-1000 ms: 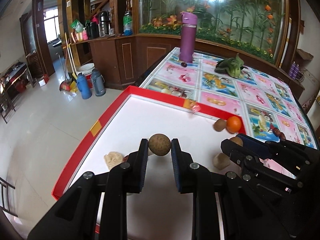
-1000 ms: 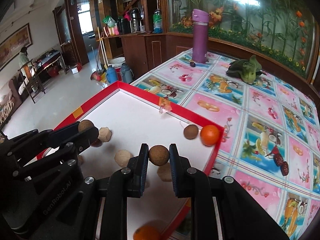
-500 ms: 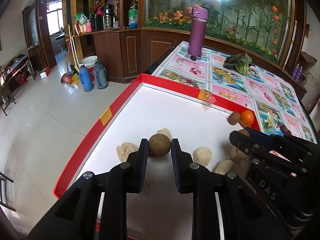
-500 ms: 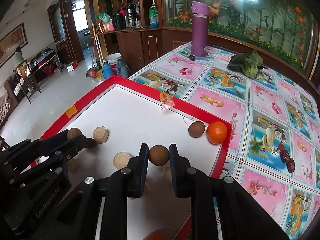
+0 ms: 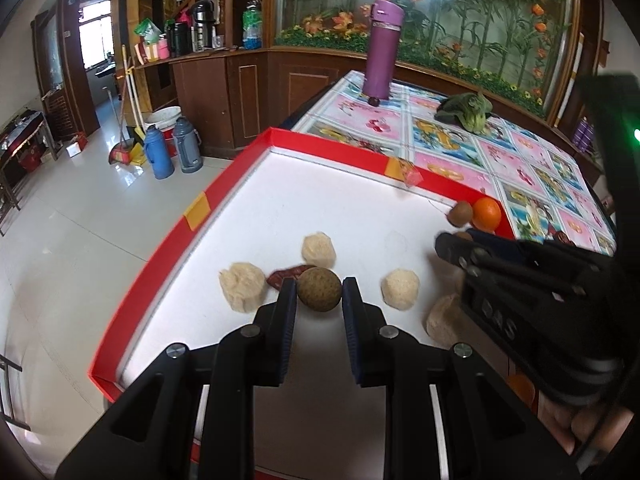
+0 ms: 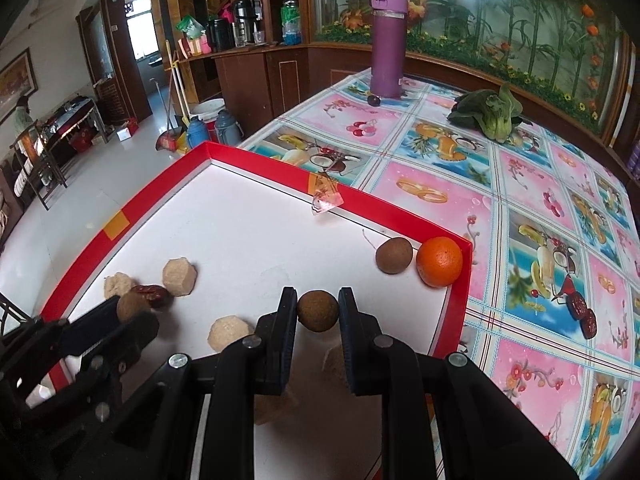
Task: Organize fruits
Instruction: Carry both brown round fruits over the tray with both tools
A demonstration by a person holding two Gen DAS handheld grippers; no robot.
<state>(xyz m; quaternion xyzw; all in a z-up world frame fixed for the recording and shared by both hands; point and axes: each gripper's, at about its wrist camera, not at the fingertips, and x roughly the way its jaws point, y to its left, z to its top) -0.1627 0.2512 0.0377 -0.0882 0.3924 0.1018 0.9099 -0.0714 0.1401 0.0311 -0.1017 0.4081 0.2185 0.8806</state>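
Both pairs of fingers are closed, each on one small round brown fruit. Between the fingers of our left gripper (image 5: 319, 294) sits a brown fruit (image 5: 319, 289), pressed from the two sides, and we hold it above the left part of the red-rimmed tray (image 5: 192, 216). Our right gripper (image 6: 318, 314) pinches a second brown fruit (image 6: 318, 311) in the same way, above the right part of the tray and nearer to its far right corner.

In that corner an orange (image 6: 439, 261) lies against the red rim, and a third brown fruit (image 6: 394, 255) lies just beside it; whether they touch we cannot tell. We judge that this corner is the collecting place for the round fruits, so this small group is the part already done.

What is left, as far as we can see: the two fruits in our grippers are not yet put down. Several pale, rough lumps (image 5: 241, 286) are scattered on the white floor of the tray, and a dark red date (image 5: 289, 271) lies between two of them, close under the left gripper. At the near right of the left view some orange colour appears, maybe another orange, but it is mostly hidden.

So we think the task is in its earlier half.
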